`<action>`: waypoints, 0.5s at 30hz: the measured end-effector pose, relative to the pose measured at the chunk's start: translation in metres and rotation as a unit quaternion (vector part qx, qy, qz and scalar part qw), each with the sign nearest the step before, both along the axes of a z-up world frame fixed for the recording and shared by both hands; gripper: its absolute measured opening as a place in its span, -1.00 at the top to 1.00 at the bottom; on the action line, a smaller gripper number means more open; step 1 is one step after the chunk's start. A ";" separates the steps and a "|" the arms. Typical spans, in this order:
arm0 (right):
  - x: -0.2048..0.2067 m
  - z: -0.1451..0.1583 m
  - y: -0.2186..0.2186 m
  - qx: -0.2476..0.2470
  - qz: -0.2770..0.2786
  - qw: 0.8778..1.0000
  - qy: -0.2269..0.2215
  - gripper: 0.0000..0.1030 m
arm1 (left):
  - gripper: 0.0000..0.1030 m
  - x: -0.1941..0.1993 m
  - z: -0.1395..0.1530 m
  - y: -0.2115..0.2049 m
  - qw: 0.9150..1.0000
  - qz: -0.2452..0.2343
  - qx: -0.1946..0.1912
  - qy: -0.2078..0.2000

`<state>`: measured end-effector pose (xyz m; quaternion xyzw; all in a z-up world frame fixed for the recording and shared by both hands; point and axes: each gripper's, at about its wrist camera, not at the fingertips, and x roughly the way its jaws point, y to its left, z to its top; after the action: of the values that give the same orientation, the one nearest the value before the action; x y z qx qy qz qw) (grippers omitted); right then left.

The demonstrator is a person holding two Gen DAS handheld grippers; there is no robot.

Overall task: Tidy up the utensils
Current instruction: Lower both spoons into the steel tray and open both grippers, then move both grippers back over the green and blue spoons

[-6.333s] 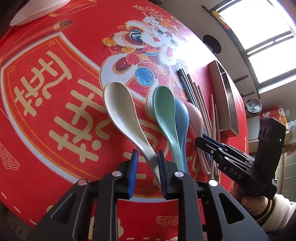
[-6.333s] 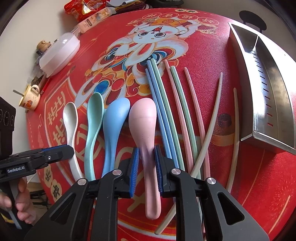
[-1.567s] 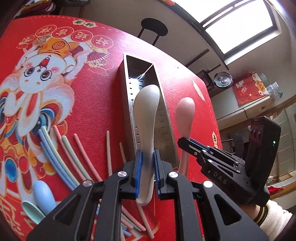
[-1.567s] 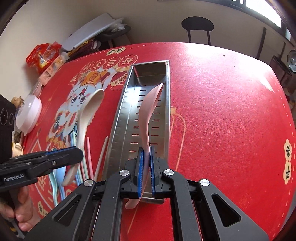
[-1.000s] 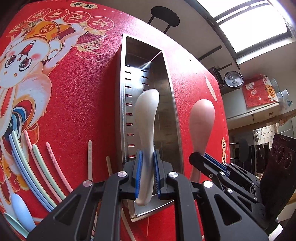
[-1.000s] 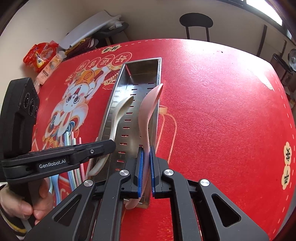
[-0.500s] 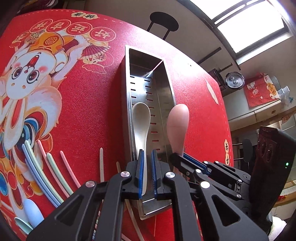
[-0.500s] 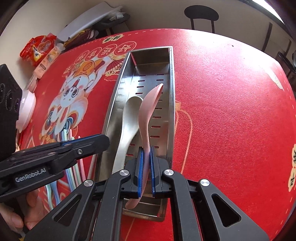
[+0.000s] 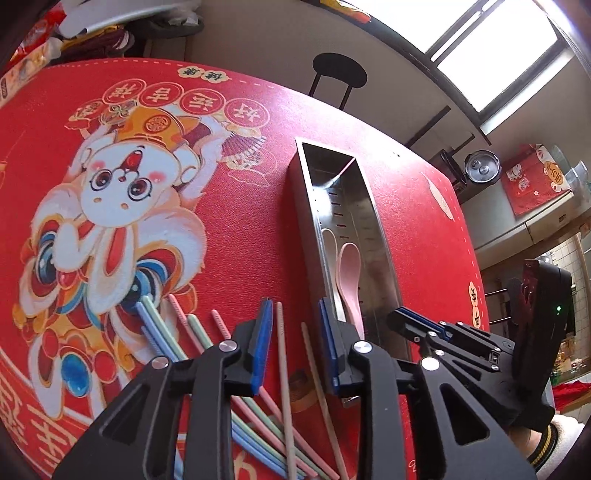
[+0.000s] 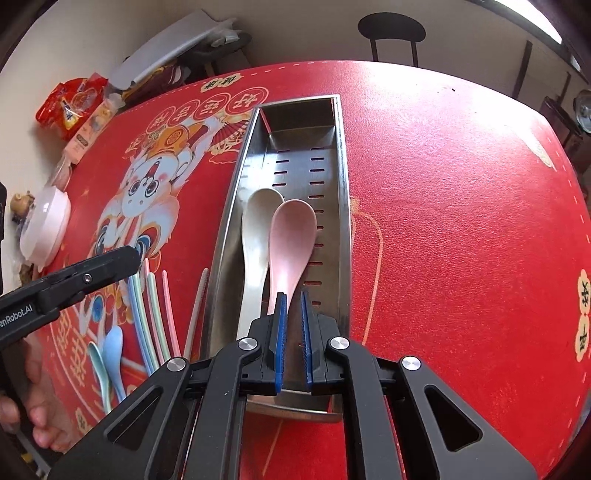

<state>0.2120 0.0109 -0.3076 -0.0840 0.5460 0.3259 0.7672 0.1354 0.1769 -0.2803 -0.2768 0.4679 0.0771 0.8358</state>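
A long steel tray lies on the red mat, with a white spoon and a pink spoon flat inside it, side by side. My right gripper hovers over the tray's near end, shut to a narrow slit with nothing between the pads. The pink spoon's handle runs under its left pad. In the left wrist view, my left gripper is left of the tray, over the pastel chopsticks. Its jaws are opening and hold nothing.
A blue spoon and a green spoon lie near several chopsticks left of the tray. A white lidded bowl and snack packets sit at the far left edge. A black chair stands beyond the table.
My left gripper has drawn back up and left off the tray and spread its jaws, leaving the white spoon inside. The pink spoon has dropped from edge-on in my right jaws to flat in the tray.
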 end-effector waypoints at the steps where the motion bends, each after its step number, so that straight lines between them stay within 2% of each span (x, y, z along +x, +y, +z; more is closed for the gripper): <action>1: -0.003 0.003 -0.002 0.003 0.000 1.000 -0.003 0.83 | 0.37 -0.005 0.004 0.002 1.000 0.000 0.009 -0.002; 6: -0.020 0.016 -0.012 0.024 -0.005 1.000 -0.013 0.78 | -0.22 -0.037 0.022 0.016 0.998 0.006 0.054 -0.012; 7: -0.025 0.019 -0.014 0.028 -0.005 0.999 -0.016 0.64 | -0.29 -0.044 0.025 0.018 0.998 0.008 0.062 -0.013; 8: -0.029 0.021 -0.016 0.031 -0.004 0.999 -0.019 0.35 | -0.41 -0.052 0.028 0.021 0.997 0.011 0.070 -0.015; 10: -0.039 0.025 -0.021 0.041 -0.006 0.999 -0.031 0.00 | -0.59 -0.068 0.033 0.026 0.997 0.015 0.080 -0.016; 12: -0.048 0.026 -0.024 0.048 0.001 0.998 -0.034 -0.03 | -0.79 -0.084 0.034 0.030 0.996 0.019 0.082 -0.016; 14: -0.057 0.024 -0.025 0.047 0.007 0.998 -0.029 -0.24 | -0.83 -0.098 0.034 0.034 0.996 0.025 0.084 -0.012; 15: -0.062 0.023 -0.026 0.049 0.010 0.998 -0.026 -0.28 | -0.87 -0.106 0.032 0.035 0.996 0.028 0.084 -0.009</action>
<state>0.1502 -0.0147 -0.2850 -0.0601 0.5082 0.3577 0.7811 0.0289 0.2121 -0.2478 -0.2196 0.4445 0.1366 0.8576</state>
